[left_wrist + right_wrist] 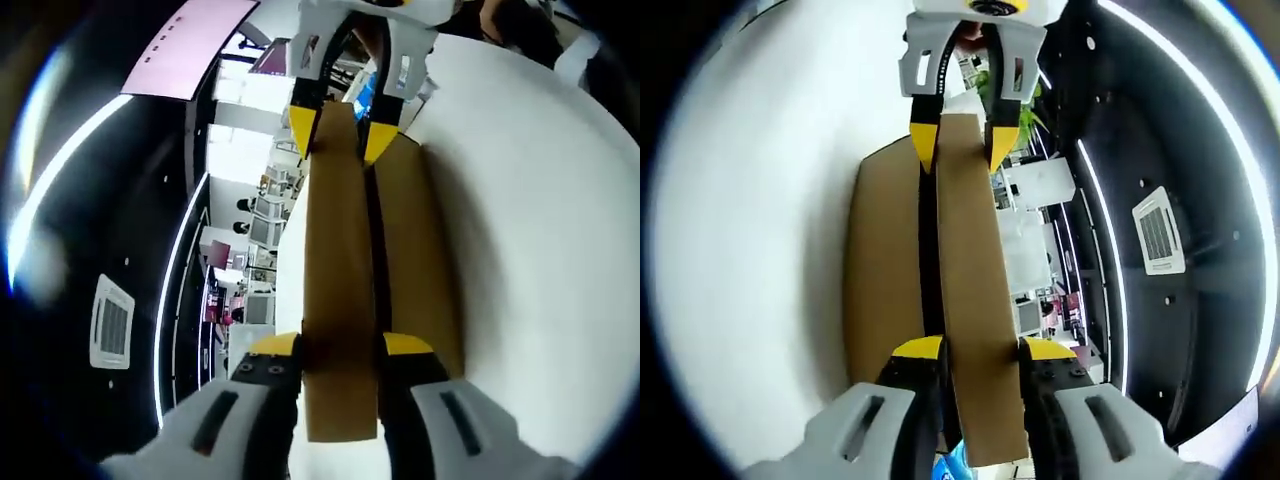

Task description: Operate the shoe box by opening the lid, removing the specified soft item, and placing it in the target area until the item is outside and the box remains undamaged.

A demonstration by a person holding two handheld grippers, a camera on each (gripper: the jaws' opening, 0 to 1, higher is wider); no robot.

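The left gripper [340,345] and right gripper [980,350] each clamp opposite ends of the lid [340,280], light, bendable cardboard best gripped at its edges.

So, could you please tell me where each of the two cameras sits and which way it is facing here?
Left gripper view: rides on the left hand-held gripper, looking along its jaws at the brown box lid between them; the right hand-held gripper faces it from the lid's far end.
Right gripper view: rides on the right hand-held gripper, looking back along the same box lid; the left hand-held gripper is at the far end.
Shared: lid, both grippers, white table, ceiling.
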